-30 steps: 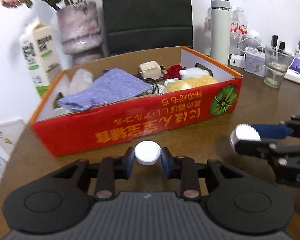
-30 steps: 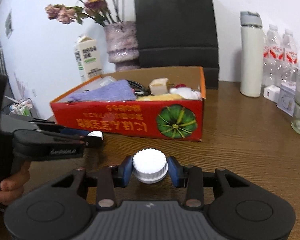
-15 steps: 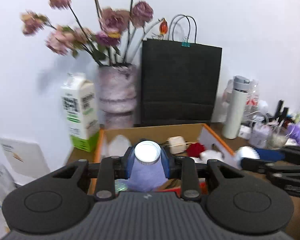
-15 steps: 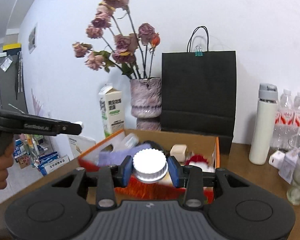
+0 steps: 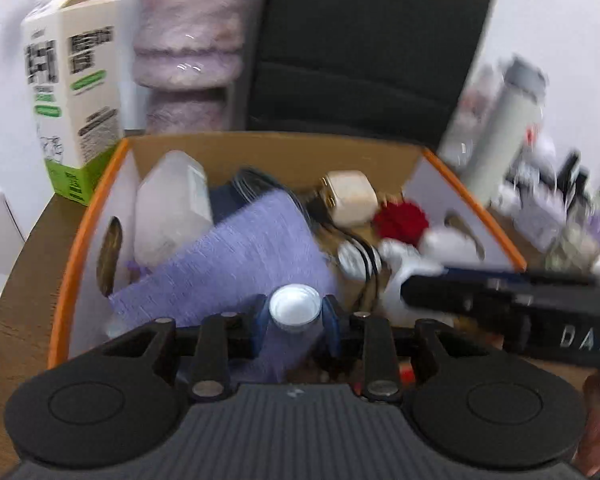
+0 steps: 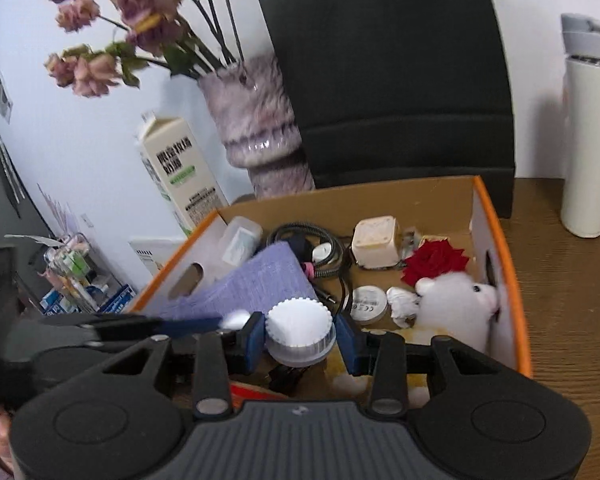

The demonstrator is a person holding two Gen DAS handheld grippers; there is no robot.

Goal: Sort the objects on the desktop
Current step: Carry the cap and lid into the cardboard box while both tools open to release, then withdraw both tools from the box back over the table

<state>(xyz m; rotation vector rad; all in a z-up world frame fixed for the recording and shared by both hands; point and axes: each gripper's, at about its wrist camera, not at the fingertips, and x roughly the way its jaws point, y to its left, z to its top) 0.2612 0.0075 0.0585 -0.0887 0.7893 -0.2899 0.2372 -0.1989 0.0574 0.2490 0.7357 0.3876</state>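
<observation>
Your left gripper (image 5: 295, 322) hangs over the open cardboard box (image 5: 284, 150), its blue jaws clamped on a small white cap (image 5: 295, 307). Directly under that cap lies a purple cloth (image 5: 236, 256), draped across the middle of the box. Your right gripper (image 6: 299, 340) is also above the box, near its front edge, with its jaws pressed against the sides of a ridged white cap (image 6: 300, 330). The two grippers sit close together; in the right wrist view the left one's fingertip reaches in from the left, just beside your ridged cap.

Inside the box, left of the cloth, a clear plastic container (image 5: 168, 204) leans against the wall. Behind the cloth are coiled black cables (image 6: 312, 246) and a cream charger block (image 6: 374, 242). A red fabric rose (image 6: 436, 260) lies to the right, touching a white plush toy (image 6: 456, 308) that rests against the right wall.

A milk carton (image 5: 72, 92), a mottled vase (image 6: 256, 128) and a black paper bag (image 6: 384, 68) stand behind the box on the wooden table (image 6: 560, 300).
</observation>
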